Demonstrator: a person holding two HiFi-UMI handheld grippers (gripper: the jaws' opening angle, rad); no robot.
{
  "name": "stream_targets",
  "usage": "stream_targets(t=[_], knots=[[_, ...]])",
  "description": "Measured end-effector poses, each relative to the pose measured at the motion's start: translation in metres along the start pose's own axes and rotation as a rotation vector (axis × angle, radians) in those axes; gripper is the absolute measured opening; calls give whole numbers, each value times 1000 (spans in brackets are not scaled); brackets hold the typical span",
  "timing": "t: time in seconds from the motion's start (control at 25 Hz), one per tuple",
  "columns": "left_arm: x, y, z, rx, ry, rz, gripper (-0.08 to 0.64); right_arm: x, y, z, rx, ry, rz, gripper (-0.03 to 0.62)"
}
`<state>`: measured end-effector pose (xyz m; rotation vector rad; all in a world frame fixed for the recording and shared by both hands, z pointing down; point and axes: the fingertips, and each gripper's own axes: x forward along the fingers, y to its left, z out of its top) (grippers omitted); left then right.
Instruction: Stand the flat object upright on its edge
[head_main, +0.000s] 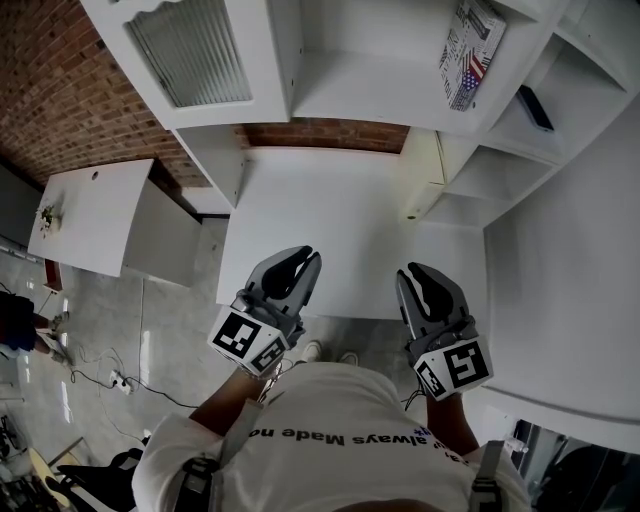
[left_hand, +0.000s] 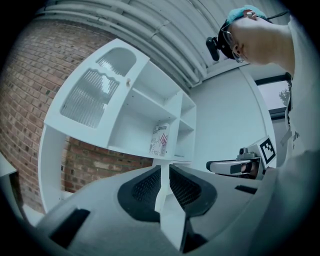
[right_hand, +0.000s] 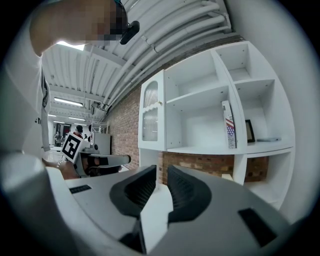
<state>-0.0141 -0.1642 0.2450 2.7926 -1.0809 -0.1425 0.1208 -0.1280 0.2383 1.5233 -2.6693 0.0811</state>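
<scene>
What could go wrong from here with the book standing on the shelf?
The book stands on edge on the white shelf with nothing propping one side, so a nudge could tip it flat. The left gripper and right gripper are both shut and empty, so neither could catch it.
</scene>
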Motion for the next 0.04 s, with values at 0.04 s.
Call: stream_targets(t=[0.04], knots=[[0,0,0,0,0,-1,57,0,-1,0,-2,-1,-2,69]])
